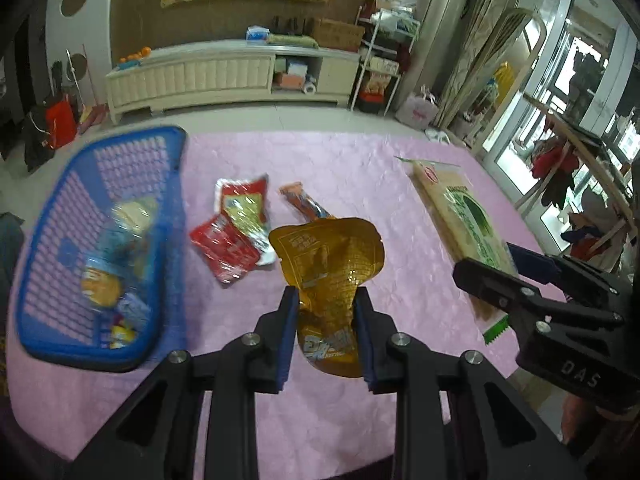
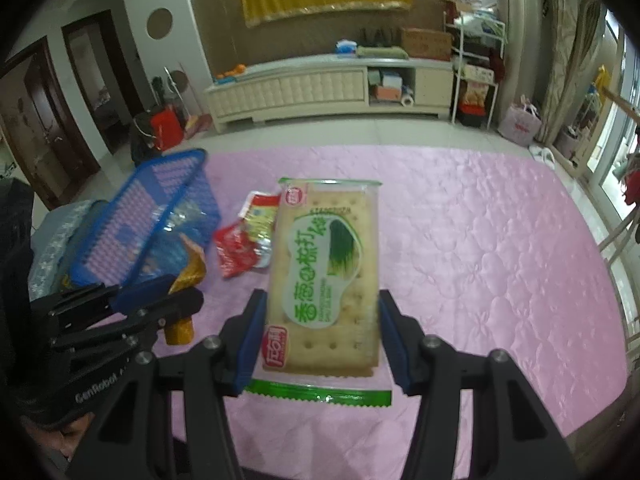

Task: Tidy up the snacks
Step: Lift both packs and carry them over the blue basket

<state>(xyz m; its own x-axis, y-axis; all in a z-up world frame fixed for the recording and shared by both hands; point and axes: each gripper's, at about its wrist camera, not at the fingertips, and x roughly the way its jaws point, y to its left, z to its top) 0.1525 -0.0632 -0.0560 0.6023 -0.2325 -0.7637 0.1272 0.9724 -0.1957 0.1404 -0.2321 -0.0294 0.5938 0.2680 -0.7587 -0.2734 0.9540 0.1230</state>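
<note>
My left gripper [image 1: 325, 312] is shut on a crumpled yellow-orange snack pouch [image 1: 332, 272], lifted above the pink tablecloth [image 1: 360, 168]. My right gripper [image 2: 320, 328] is shut on a long cracker pack [image 2: 326, 264] with green print, its blue pads pressing both long sides. The same cracker pack [image 1: 468, 224] and the right gripper [image 1: 516, 276] show at the right of the left wrist view. A blue basket [image 1: 56, 208] with several snacks in it stands at the left. Red and yellow packets [image 1: 236, 232] and an orange bar [image 1: 306, 204] lie on the cloth between basket and pouch.
The blue basket [image 2: 132, 216] appears left in the right wrist view, with the left gripper [image 2: 156, 296] in front of it and the red packets [image 2: 240, 248] beside it. The pink cloth [image 2: 500, 260] stretches bare to the right. A white cabinet [image 1: 224, 76] stands beyond the table.
</note>
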